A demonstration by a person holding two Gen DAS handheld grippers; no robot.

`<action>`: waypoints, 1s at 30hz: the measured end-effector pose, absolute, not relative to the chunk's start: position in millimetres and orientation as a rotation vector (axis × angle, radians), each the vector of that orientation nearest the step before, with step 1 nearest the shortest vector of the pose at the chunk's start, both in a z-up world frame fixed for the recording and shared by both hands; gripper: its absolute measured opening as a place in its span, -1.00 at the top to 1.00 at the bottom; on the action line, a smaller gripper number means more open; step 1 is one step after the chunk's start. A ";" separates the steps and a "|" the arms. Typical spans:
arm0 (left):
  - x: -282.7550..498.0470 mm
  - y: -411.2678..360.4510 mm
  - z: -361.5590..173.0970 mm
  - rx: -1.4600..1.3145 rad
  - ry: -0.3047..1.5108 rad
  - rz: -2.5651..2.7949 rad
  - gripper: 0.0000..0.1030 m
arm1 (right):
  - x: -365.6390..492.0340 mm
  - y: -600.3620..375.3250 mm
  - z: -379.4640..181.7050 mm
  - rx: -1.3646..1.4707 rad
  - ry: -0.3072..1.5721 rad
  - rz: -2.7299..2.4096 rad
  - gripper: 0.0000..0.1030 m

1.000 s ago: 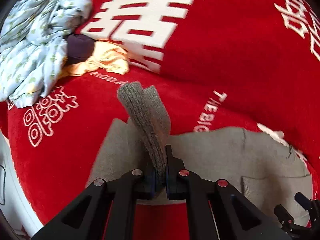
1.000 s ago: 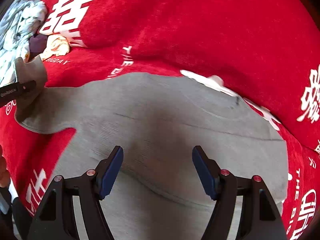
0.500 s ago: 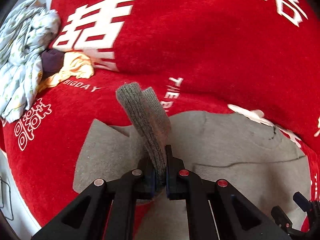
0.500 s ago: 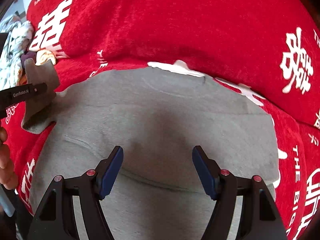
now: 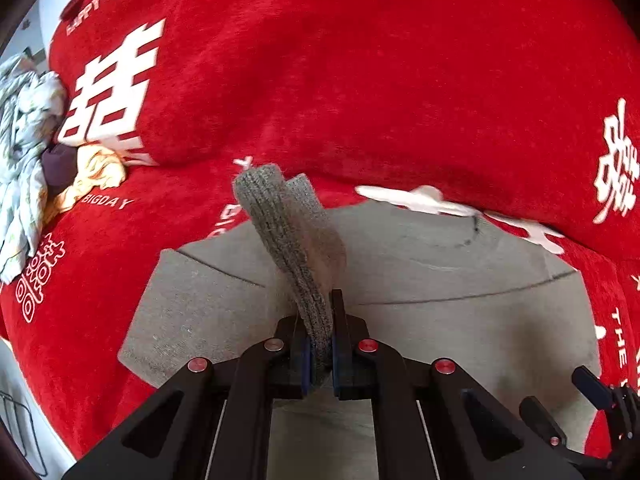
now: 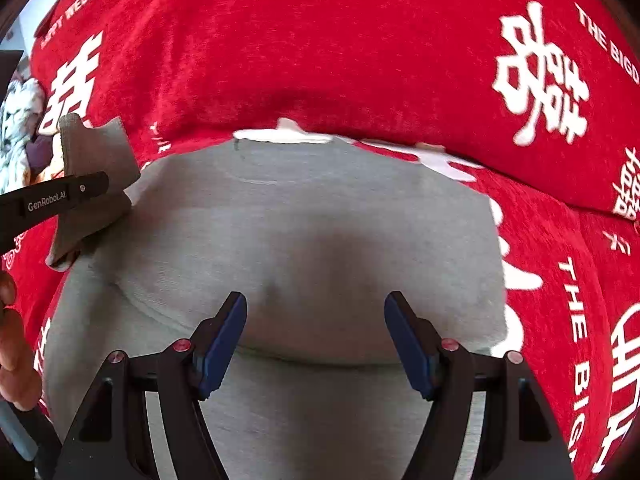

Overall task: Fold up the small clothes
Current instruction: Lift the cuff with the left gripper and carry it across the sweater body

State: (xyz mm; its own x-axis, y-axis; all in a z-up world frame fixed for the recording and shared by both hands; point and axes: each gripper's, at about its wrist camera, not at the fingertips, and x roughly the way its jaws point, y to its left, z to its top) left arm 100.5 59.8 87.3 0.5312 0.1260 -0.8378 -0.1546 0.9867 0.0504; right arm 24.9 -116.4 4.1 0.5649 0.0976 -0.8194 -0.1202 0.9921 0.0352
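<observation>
Left gripper point(image 5: 319, 344): jaws clamped on the ribbed cuff point(image 5: 288, 232) of the grey top, which stands up between the fingers and leans left; in the right wrist view it reaches in from the left edge, fabric bunched around its tip.
Right gripper point(image 6: 316, 340): jaws spread wide, nothing between them, hovering over the top's body.
Top point(image 6: 304, 232): lies flat on the red blanket point(image 5: 360, 80); sleeve lifted at its left side.
Writing: "GenRobot.AI" on the left gripper's finger point(image 6: 56, 200); "BIGDAY", "THE BIG…" and large white Chinese characters on the blanket.
Hand point(image 6: 12, 344): only partly seen at the left edge, cut off.
Pile point(image 5: 28, 152): crumpled clothes at far left, pale print, dark and yellow pieces; details unclear.
</observation>
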 end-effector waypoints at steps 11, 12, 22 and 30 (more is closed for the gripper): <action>89.2 -2.8 106.6 0.052 0.968 0.076 0.85 | 21.9 -160.2 2.8 0.059 0.955 0.112 -0.46; 88.0 -7.7 107.0 0.057 0.967 0.067 0.85 | 21.5 -164.1 3.1 0.069 0.952 0.110 -0.46; 80.5 -67.0 98.5 0.087 0.998 -0.032 0.85 | 19.1 -195.8 5.3 0.124 0.929 0.083 -0.46; 90.7 -93.1 87.4 0.049 1.049 -0.071 0.85 | 17.0 -214.2 3.3 0.170 0.917 0.073 -0.46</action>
State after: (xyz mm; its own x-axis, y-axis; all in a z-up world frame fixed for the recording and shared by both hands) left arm 90.7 -93.1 87.4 0.4966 -0.0349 -0.8673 0.0820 0.9966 0.0069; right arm 17.0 -214.2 3.3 0.6070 0.1354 -0.7831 0.0095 0.9841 0.1776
